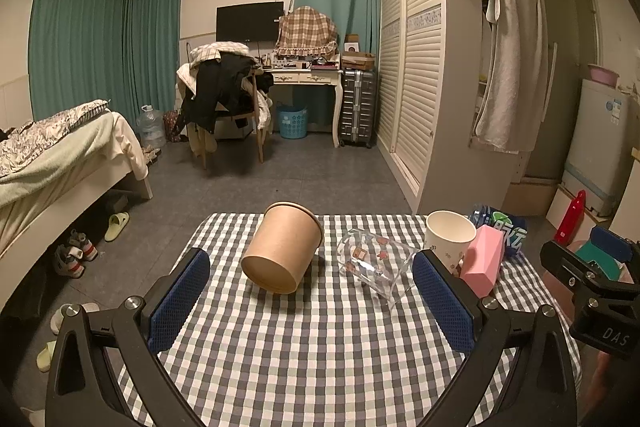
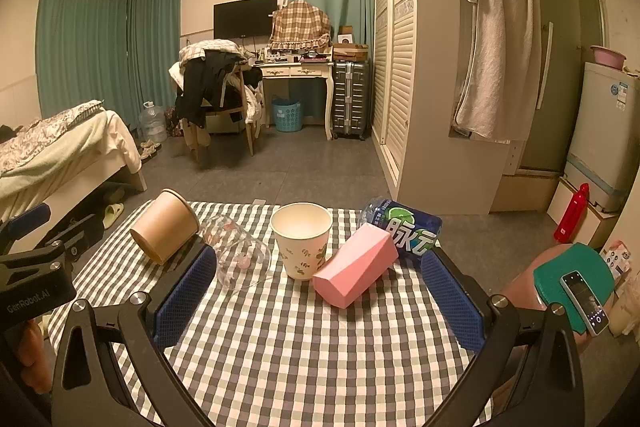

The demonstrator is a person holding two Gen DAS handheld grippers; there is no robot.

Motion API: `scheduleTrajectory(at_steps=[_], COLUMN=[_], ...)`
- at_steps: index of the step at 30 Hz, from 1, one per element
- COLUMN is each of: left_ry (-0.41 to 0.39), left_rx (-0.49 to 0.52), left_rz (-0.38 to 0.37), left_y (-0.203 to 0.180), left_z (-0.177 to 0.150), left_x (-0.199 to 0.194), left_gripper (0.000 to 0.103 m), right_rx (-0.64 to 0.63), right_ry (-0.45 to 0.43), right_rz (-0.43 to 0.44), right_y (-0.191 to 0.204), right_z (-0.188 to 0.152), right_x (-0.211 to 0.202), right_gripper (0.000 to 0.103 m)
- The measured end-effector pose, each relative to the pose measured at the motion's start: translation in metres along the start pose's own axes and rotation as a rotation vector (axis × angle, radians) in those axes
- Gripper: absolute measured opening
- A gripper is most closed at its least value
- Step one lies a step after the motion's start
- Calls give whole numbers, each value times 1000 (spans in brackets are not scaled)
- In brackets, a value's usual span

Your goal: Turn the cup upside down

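A white paper cup with a floral print [image 2: 301, 243] stands upright, mouth up, near the middle of the checked table; it also shows in the left wrist view [image 1: 448, 235]. My right gripper [image 2: 316, 287] is open and empty, a little short of the cup. My left gripper [image 1: 310, 287] is open and empty, facing a brown paper tub [image 1: 282, 247] that lies on its side. A clear glass cup [image 1: 372, 263] lies on its side between the tub and the white cup; it also shows in the right wrist view [image 2: 240, 255].
A pink box [image 2: 354, 267] lies right of the white cup, with a blue drink bottle [image 2: 404, 227] on its side behind it. The checked tablecloth [image 2: 300, 347] covers the table. A phone on a green pad [image 2: 580, 295] sits off the right edge.
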State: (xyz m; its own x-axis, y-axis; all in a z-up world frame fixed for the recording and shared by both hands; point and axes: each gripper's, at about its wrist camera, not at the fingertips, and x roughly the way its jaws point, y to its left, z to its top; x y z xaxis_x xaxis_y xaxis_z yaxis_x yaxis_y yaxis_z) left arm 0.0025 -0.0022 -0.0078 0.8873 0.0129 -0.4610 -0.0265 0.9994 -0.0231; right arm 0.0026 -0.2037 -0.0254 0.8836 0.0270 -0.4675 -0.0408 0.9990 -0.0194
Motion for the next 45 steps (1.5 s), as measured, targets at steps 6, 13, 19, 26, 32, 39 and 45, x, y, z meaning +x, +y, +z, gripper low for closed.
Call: scheduleTrajectory(at_steps=[6, 13, 19, 26, 32, 39, 45], left_ry=[1, 1, 5, 11, 17, 18, 18], left_rx=[0, 0, 2, 3, -3, -3, -3], left_rz=[-1, -2, -3, 0, -2, -3, -4], left_y=[0, 0, -1, -3, -3, -3, -3], left_z=[0, 0, -3, -5, -4, -4, -5], left_x=[0, 0, 1, 2, 4, 4, 4], left_gripper=[103, 103, 103, 103, 103, 103, 103], right_rx=[1, 1, 1, 0, -1, -1, -2], right_ry=[2, 4, 5, 10, 12, 13, 15], right_rz=[1, 0, 2, 1, 1, 2, 2], right_y=[0, 0, 0, 1, 1, 1, 1], right_z=[1, 0, 0, -3, -3, -4, -4], right_x=[0, 1, 1, 2, 2, 2, 3], right_gripper=[103, 103, 103, 103, 103, 103, 103])
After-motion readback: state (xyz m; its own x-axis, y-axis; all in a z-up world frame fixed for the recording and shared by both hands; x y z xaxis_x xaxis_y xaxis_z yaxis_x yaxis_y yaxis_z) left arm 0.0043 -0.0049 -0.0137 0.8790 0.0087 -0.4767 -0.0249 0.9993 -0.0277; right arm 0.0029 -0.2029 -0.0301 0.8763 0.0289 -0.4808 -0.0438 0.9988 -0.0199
